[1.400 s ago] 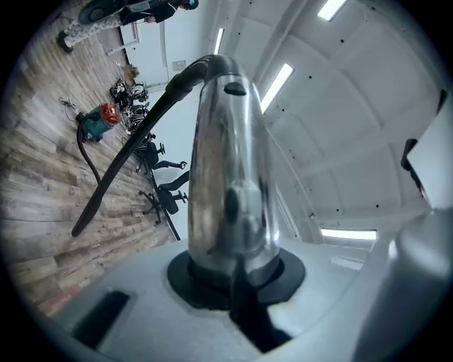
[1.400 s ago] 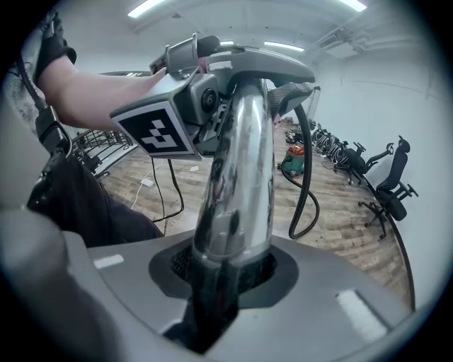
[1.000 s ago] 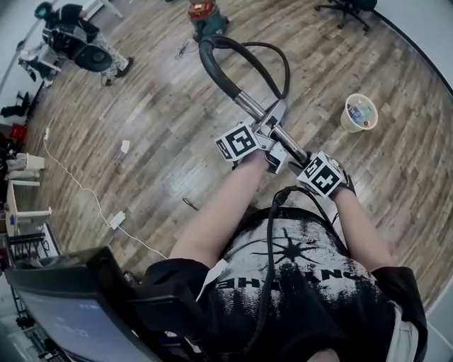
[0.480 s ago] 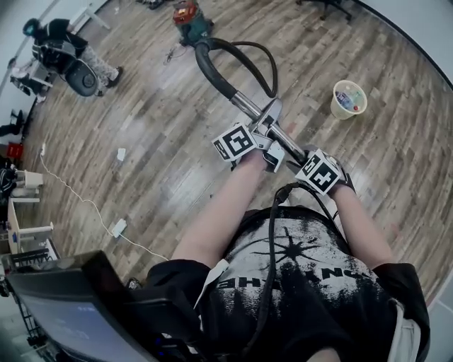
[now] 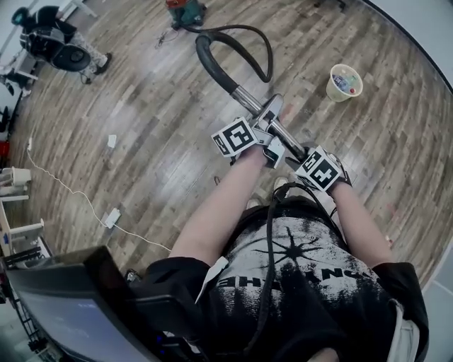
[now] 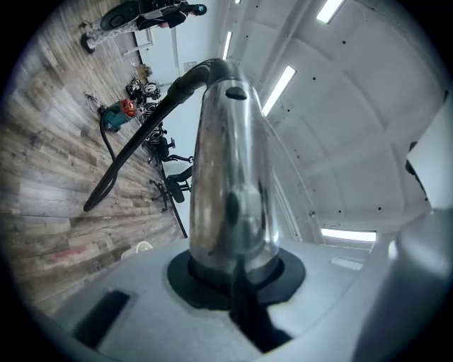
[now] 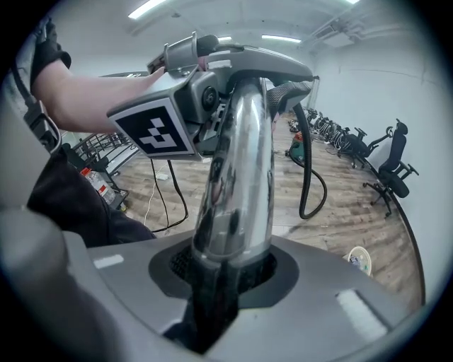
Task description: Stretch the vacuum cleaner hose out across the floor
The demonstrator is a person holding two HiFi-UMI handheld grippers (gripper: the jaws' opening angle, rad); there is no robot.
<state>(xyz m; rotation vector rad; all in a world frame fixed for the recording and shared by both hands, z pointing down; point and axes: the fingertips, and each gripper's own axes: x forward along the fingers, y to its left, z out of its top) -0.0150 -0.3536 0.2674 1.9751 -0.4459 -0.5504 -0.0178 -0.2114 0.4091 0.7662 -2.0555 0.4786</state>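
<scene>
1. Head view: the left gripper and the right gripper both clamp the shiny chrome wand tube. Its black corrugated hose loops back to the red-and-green vacuum canister.
2. To my eye, the slick chrome could slip in the jaws, or the pull could drag the canister instead of unrolling the loop.
3. Compared with a second ago, the wand is farther from the canister and both grips are unchanged.

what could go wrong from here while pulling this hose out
The black vacuum hose loops back toward the red and green vacuum canister, so pulling may drag or tip it. The left tongs and right tongs clamp the smooth shiny metal wand tube, which could slip. The sweeping hose might knock the pale round cup.
</scene>
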